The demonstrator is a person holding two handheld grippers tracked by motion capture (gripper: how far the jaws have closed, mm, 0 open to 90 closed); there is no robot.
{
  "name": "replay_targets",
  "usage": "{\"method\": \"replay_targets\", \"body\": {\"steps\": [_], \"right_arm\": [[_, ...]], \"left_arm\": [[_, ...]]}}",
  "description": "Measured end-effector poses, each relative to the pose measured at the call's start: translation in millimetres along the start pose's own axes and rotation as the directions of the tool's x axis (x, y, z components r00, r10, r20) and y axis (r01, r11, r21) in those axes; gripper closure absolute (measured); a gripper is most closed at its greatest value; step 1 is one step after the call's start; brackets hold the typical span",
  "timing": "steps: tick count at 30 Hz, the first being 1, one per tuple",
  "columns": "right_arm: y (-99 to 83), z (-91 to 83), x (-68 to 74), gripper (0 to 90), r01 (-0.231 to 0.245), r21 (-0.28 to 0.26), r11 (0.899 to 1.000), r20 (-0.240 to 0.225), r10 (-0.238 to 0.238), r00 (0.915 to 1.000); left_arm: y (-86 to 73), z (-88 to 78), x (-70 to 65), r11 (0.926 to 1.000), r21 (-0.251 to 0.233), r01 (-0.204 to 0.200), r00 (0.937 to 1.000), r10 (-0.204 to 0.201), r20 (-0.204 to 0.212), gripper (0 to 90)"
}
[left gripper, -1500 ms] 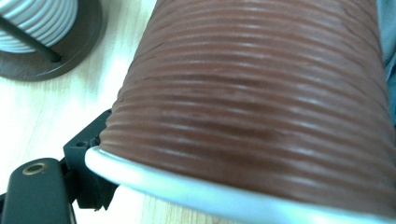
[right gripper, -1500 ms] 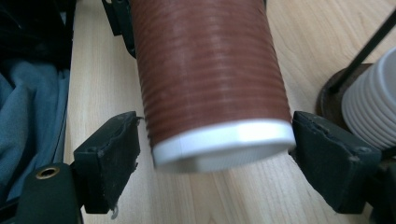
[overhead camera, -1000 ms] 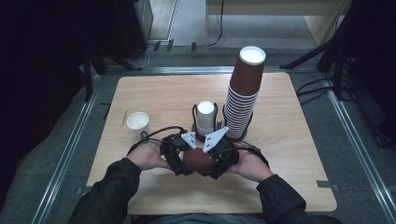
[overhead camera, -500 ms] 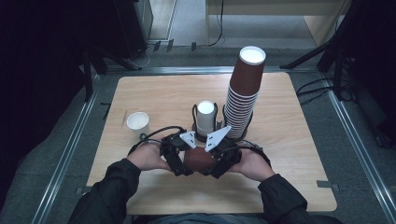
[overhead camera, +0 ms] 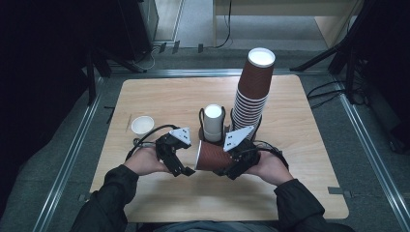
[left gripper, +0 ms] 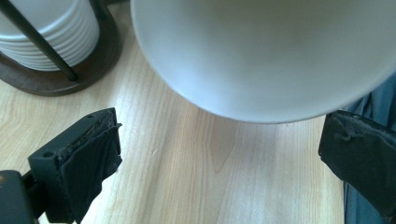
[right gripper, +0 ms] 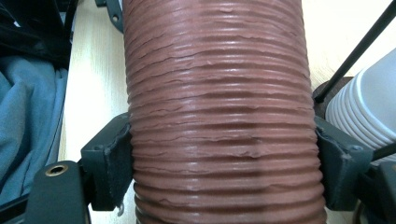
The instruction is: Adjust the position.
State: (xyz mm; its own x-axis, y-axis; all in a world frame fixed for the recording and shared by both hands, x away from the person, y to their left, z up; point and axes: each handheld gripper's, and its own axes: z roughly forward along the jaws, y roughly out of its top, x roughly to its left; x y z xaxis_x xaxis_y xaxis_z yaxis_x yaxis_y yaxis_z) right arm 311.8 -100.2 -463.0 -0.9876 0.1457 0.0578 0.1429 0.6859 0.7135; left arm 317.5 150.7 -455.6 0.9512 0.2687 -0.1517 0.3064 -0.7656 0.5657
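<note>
Three cameras on one wooden table (overhead camera: pixel 309 145)

One looks down from above; two ride the grippers, close on the shared brown cup (overhead camera: pixel 212 157).

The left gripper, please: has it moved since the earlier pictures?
Yes. In the high view the left gripper has drawn leftward, away from the white-lidded holder, and its jaws have just been opening, off the brown cup held by the right gripper.
</note>
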Motion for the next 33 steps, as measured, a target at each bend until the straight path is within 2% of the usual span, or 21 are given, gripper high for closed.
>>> {"method": "replay_targets", "body": {"steps": [4,5,6,9,10,13,18,21,24,27,32,33], "right_arm": [[-1.1,-1.8,0.0,20.2,-0.004,-0.009,1.000,-0.005,0.004,1.0000],[-1.3,-2.4,-0.6,20.2,0.006,-0.020,1.000,0.008,-0.006,1.0000],[-1.7,-2.9,-0.1,20.2,-0.001,-0.016,1.000,-0.001,0.001,1.0000],[-2.4,-5.3,-0.8,20.1,0.011,-0.039,0.999,0.007,-0.010,0.9999],[-2.6,-6.1,-0.4,20.1,0.001,-0.042,0.999,0.002,-0.001,1.0000],[-2.9,-8.1,-1.8,20.1,0.014,-0.066,0.998,0.008,-0.014,0.9999],[-2.4,-8.3,0.0,20.1,0.027,-0.078,0.997,0.000,-0.027,0.9996],[-1.4,-7.6,1.7,20.2,0.033,-0.087,0.996,-0.007,-0.034,0.9994],[-0.4,-6.8,2.6,20.2,0.046,-0.097,0.994,-0.008,-0.047,0.9989],[0.7,-5.3,4.3,20.1,0.048,-0.099,0.994,-0.011,-0.049,0.9987],[3.0,-1.2,7.0,20.1,0.051,-0.103,0.993,-0.024,-0.053,0.9983],[3.6,-0.4,7.0,20.1,0.057,-0.109,0.992,-0.023,-0.060,0.9979]], "left_arm": [[-2.2,-3.4,1.0,0.9994,-0.034,0.004,1.0000,-0.004,0.004,0.0],[-2.9,-4.0,1.5,0.9985,-0.053,0.013,0.9998,-0.012,0.017,0.0],[-3.5,-4.5,2.0,0.9975,-0.069,0.017,0.9995,-0.015,0.027,0.0],[-6.4,-5.5,2.7,0.9904,-0.136,0.025,0.9991,-0.020,0.038,0.0],[-7.1,-5.7,2.8,0.9871,-0.157,0.031,0.9986,-0.024,0.047,0.0],[-6.5,-5.5,2.4,0.9820,-0.185,0.038,0.9980,-0.028,0.058,0.0],[-4.4,-4.2,1.7,0.9738,-0.222,0.051,0.9933,-0.026,0.112,0.0],[-2.9,-2.6,0.6,0.9697,-0.238,0.053,0.9918,-0.023,0.126,0.0],[-1.4,0.1,-0.5,0.9677,-0.247,0.052,0.9892,-0.016,0.145,0.0],[1.2,2.9,-2.2,0.9688,-0.244,0.043,0.9882,-0.005,0.153,0.0],[5.7,6.6,-3.9,0.9671,-0.249,0.052,0.9832,-0.006,0.182,0.0],[7.0,7.4,-5.0,0.9659,-0.255,0.045,0.9849,-0.001,0.173,0.0]]}}
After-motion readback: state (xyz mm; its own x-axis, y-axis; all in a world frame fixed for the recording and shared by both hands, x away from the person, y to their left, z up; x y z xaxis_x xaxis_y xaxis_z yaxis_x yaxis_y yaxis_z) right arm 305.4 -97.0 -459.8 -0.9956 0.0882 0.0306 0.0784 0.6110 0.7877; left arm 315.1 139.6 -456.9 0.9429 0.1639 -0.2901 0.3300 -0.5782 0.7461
